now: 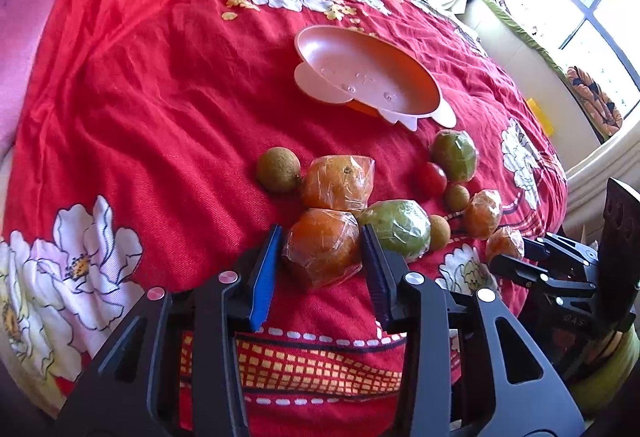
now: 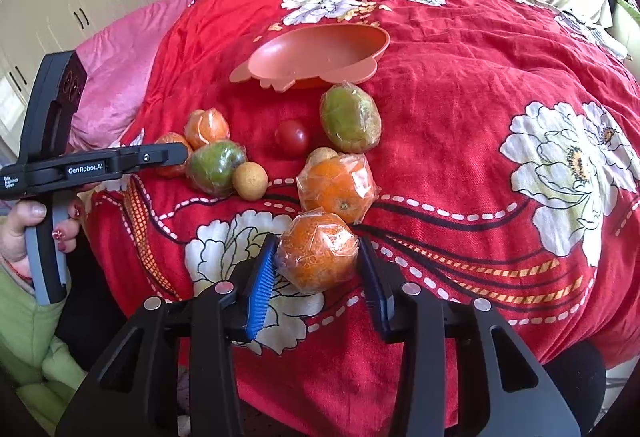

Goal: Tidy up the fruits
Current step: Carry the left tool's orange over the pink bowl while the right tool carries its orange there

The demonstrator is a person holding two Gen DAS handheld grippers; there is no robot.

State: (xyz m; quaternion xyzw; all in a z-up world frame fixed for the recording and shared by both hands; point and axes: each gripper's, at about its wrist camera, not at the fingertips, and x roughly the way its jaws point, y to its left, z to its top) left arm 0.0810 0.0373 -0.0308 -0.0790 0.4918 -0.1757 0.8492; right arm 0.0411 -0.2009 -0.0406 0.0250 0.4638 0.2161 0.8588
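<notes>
The left gripper (image 1: 320, 249) clasps a wrapped orange (image 1: 322, 245) between its jaws, with a green fruit (image 1: 396, 231) touching the outside of the right-hand jaw. The right gripper (image 2: 318, 257) clasps another wrapped orange (image 2: 318, 253). The pink tray (image 2: 320, 51) lies beyond both, past the loose fruit.

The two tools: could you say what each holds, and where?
Left tool pinches one wrapped orange by its sides; right tool pinches another wrapped orange likewise.

text: "GenRobot.AI" | on: left gripper (image 2: 182, 157) side | small print beside it: unreadable
</notes>
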